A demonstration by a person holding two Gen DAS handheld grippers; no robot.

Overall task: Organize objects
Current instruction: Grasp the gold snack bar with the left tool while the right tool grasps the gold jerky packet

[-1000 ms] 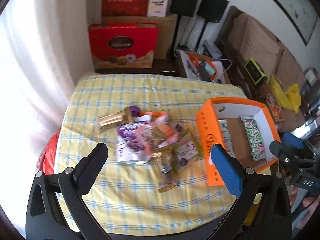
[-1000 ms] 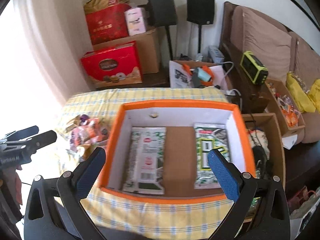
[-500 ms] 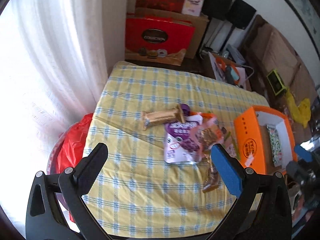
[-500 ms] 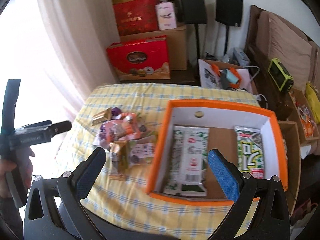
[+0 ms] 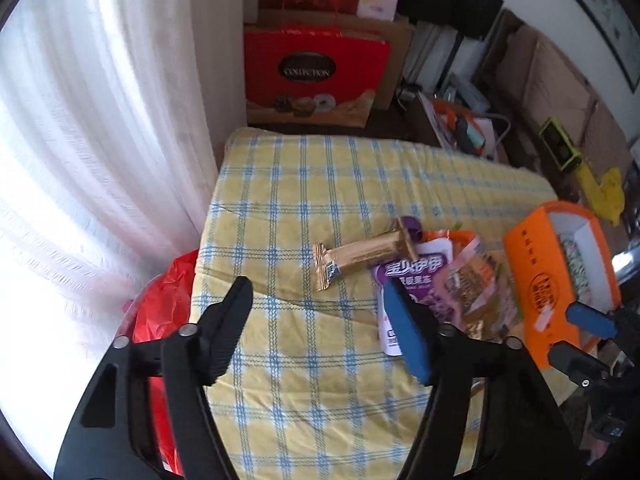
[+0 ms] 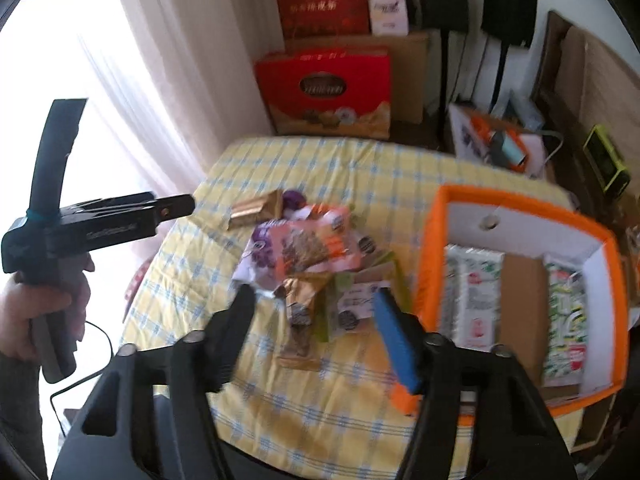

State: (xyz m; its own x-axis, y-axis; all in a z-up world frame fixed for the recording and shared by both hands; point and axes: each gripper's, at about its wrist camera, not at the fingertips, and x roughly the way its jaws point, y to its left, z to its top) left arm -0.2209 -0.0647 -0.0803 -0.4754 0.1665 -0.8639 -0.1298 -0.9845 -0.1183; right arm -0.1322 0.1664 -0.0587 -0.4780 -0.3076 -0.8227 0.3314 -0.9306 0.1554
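- Left wrist view: the left gripper (image 5: 320, 324) hangs above the table (image 5: 304, 364) with its jaws partly spread and nothing between them; one finger is black, the other has a blue pad (image 5: 408, 336).
- Right wrist view: the right gripper (image 6: 316, 332) is likewise partly spread and empty, over the near edge of the snack pile (image 6: 316, 256).
- A yellow cloth with blue checks covers the table; the pile lies near its middle.
- At the pile's window side lies a gold bar (image 5: 360, 254), its wrapper shiny, with a small printed patch at one end.
- Just beside the bar, toward the box, is a purple pouch (image 5: 412, 280) with white lettering, partly under a pink-orange packet (image 6: 316, 246).
- Nearer the right gripper a brown-gold wrapper (image 6: 304, 300) and a green-edged packet (image 6: 356, 304) overlap.
- An orange box (image 6: 430, 264) with white inner walls stands right of the pile; two green-and-white packs (image 6: 474, 292) lie flat in it, one along each side, with bare brown floor between.
- Left of the table hangs a white curtain (image 5: 92, 128), with a red bag (image 5: 164, 304) low at the table's edge.
- Beyond the table stand a red gift box (image 5: 316, 76), cardboard cartons and two black speakers (image 6: 508, 20).
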